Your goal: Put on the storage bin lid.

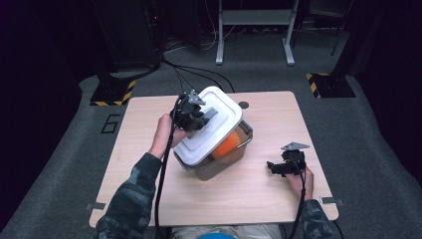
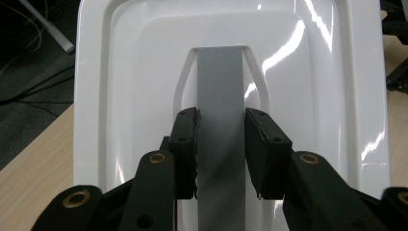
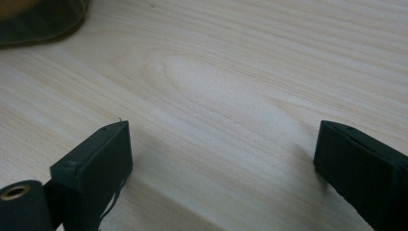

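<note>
A clear plastic box stands in the middle of the wooden table with an orange object inside. Its white lid lies tilted over the box, overhanging to the left. My left gripper is shut on the lid's grey handle strip; in the left gripper view my left gripper has both pads pressed on the strip's sides, with the glossy lid behind. My right gripper rests open on the table to the right of the box. In the right gripper view my right gripper has bare wood between its jaws.
A small dark round spot marks the table's far edge. Two black stands with yellow-striped bases and a grey metal frame stand on the carpet beyond. A corner of the box lies at the upper left of the right gripper view.
</note>
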